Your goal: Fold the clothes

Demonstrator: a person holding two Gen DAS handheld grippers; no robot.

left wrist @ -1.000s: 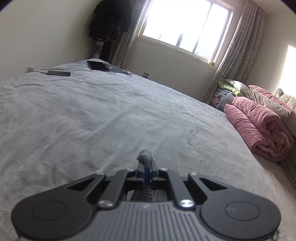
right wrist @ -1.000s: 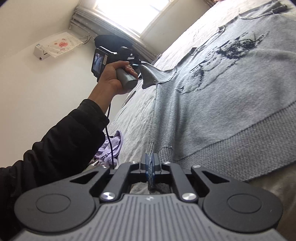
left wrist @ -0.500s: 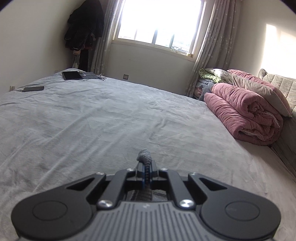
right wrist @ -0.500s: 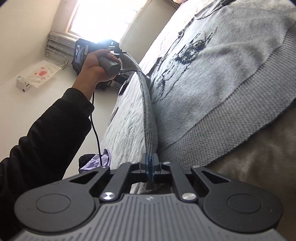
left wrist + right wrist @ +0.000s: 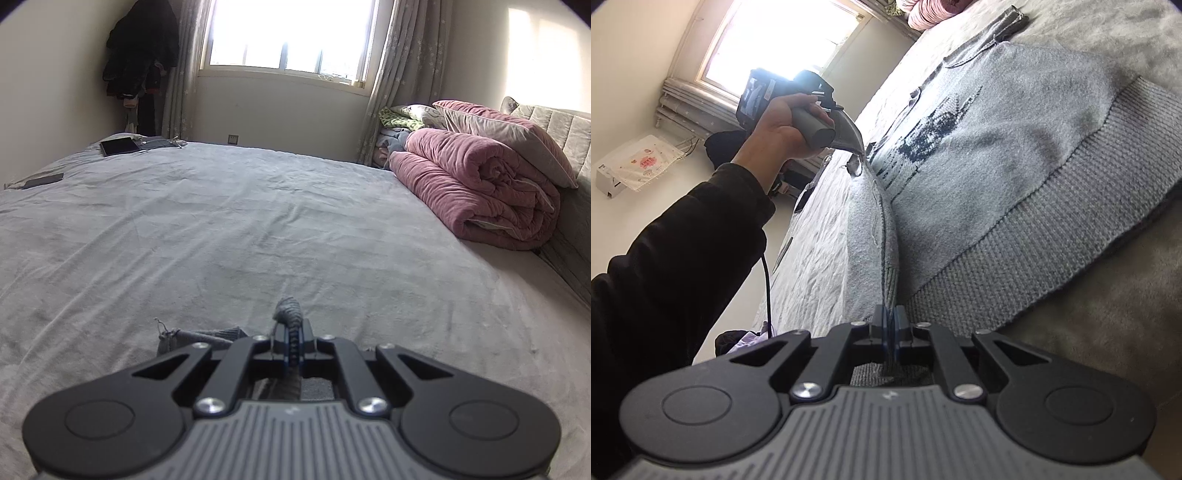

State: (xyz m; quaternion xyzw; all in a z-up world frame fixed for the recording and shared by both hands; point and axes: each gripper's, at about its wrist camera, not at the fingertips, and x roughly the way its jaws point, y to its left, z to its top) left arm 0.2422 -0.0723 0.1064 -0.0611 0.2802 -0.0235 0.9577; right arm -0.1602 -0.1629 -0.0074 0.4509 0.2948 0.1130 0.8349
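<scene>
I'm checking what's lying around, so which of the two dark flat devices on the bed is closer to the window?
The larger tablet, at the bed's far corner by the curtain; the smaller phone lies nearer the camera.

Wide grey plush-covered bed (image 5: 229, 229) bearing grey knit sweater (image 5: 997, 155), rolled pink quilt (image 5: 476, 184), black tablet (image 5: 120, 146), dark phone (image 5: 43, 181).

Grey knit sweater (image 5: 1015, 155): dark pixelated motif on the front, ribbed hem band along the near edge. Most of it lies flat on the bed. One side edge is lifted into a taut raised fold, pinched at both ends.
</scene>
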